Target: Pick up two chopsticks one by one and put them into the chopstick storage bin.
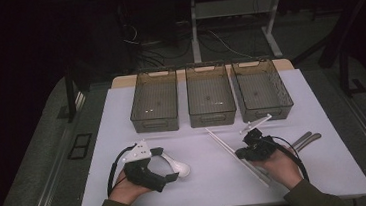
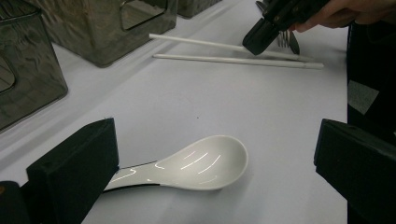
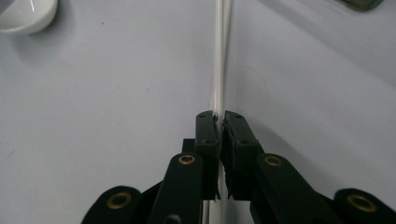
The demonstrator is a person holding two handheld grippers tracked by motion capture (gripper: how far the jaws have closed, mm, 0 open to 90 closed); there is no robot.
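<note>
White chopsticks sit pinched in the nearly closed right claw.

three bins, two chopsticks, one spoon, two metal utensils

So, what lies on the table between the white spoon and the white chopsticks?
Nothing: in the left gripper view, bare white table runs from the white spoon to the white chopsticks. The high view shows the same.

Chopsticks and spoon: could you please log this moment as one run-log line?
right gripper: shut on chopsticks | left gripper: open around spoon | bins: empty
</note>
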